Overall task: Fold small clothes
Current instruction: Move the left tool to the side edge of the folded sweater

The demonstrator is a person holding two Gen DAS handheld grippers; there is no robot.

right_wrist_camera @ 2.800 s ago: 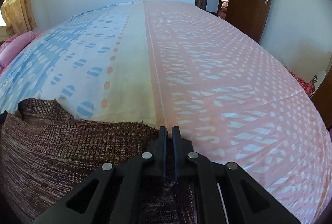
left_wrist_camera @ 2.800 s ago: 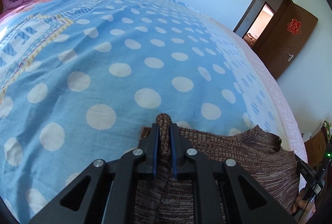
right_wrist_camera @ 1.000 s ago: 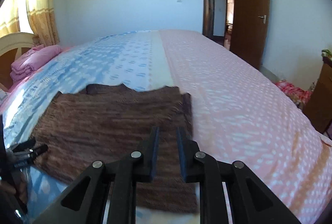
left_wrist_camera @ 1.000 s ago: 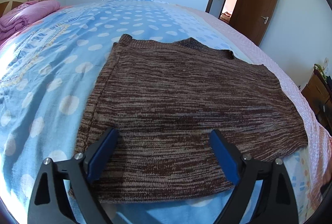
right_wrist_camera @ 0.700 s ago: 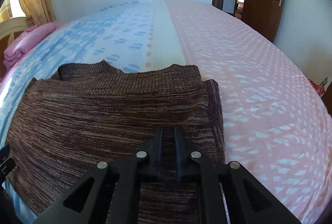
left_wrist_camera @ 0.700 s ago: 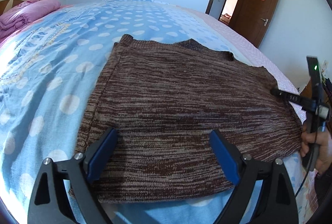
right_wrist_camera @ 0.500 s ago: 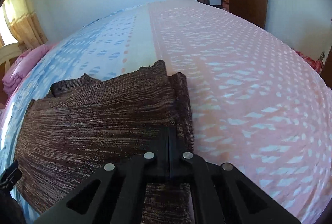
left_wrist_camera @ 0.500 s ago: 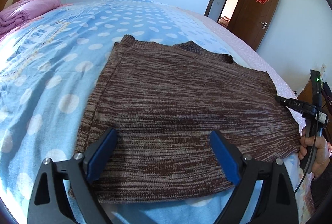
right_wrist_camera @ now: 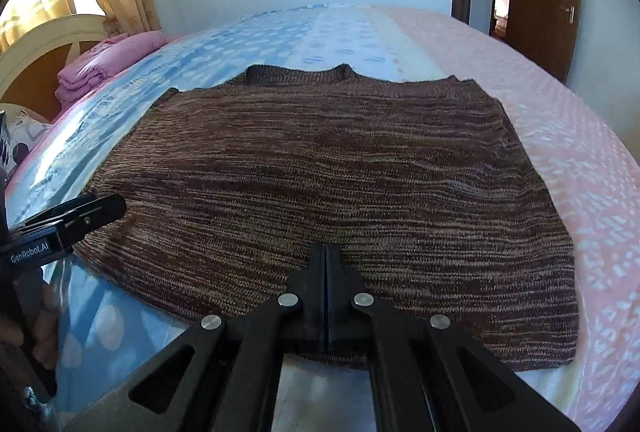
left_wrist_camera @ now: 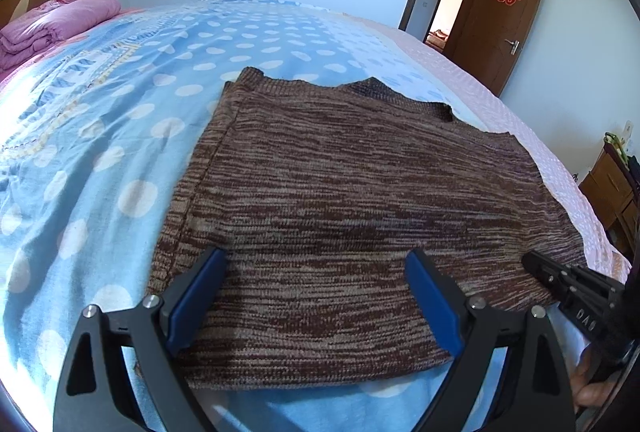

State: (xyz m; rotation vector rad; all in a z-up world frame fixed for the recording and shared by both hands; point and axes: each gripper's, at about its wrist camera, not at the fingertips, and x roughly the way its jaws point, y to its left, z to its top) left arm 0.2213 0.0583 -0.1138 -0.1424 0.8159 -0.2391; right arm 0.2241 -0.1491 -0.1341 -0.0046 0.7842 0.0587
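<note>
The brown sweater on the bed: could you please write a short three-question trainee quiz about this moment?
1. True or false: the brown sweater lies spread flat on the bed sheet.
2. Which gripper has its fingers wide apart? A. left gripper B. right gripper C. both
3. Fill in: the folded quilt near the headboard is ____ in colour.

Key
1. True.
2. A. The left gripper's blue pads stand far apart over the near hem; the right gripper's fingers are pressed together with no fabric between them.
3. Pink.
</note>
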